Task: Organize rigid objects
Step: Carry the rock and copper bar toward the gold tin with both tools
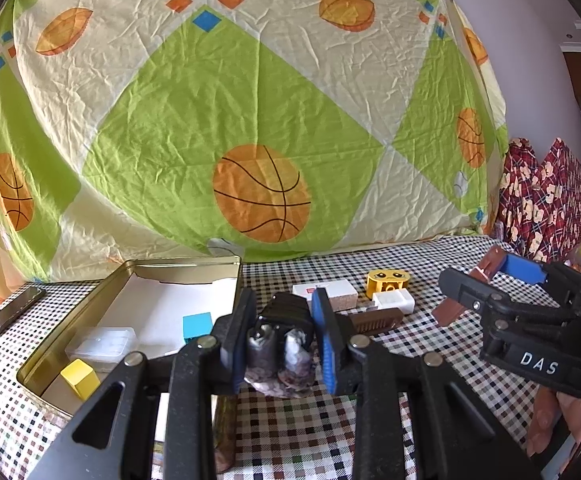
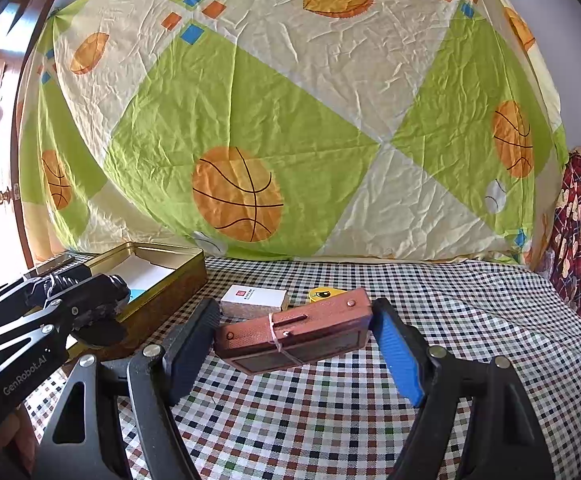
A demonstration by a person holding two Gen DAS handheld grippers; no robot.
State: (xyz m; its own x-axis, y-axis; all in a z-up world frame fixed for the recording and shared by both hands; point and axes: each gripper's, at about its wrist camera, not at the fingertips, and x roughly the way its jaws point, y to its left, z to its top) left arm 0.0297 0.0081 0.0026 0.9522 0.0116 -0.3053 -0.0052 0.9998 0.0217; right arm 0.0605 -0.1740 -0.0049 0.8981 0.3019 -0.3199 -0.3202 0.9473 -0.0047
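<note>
left tool [image 1: 278,344]: clenched on a dark lumpy object [image 1: 278,360] with two greyish knobs on it, can't tell what it actually is. It hangs just right of the tin's near right corner.

right tool [image 2: 294,344]: a brown box [image 2: 296,334] with a rubber band round it sits between the fingers, lifted off the checked cloth and tilted. Jaws are wide and the pads look like they're right on its ends, so I'd call it gripped.

tin [image 1: 90,312]: open gold tray on the left of the counter [image 2: 330,408], white paper lining. Already in there: yellow cube [image 1: 79,376] near corner, clear plastic case [image 1: 102,342] beside it, blue cube [image 1: 197,326] toward the right wall.

still out: white box [image 1: 332,292], yellow face toy [image 1: 386,280], small white case [image 1: 393,302], brown comb [image 1: 376,319], all right of the tin.

doing it well: my guess is the left load goes in first. Lift it clear over the tin's right wall, then lower onto bare paper in the middle or far part, not onto the cubes.

edges and room: tin rim is the thing to snag on. The right tool sits well apart, so no clash, but I'd let it wait until the left one is out.
</note>
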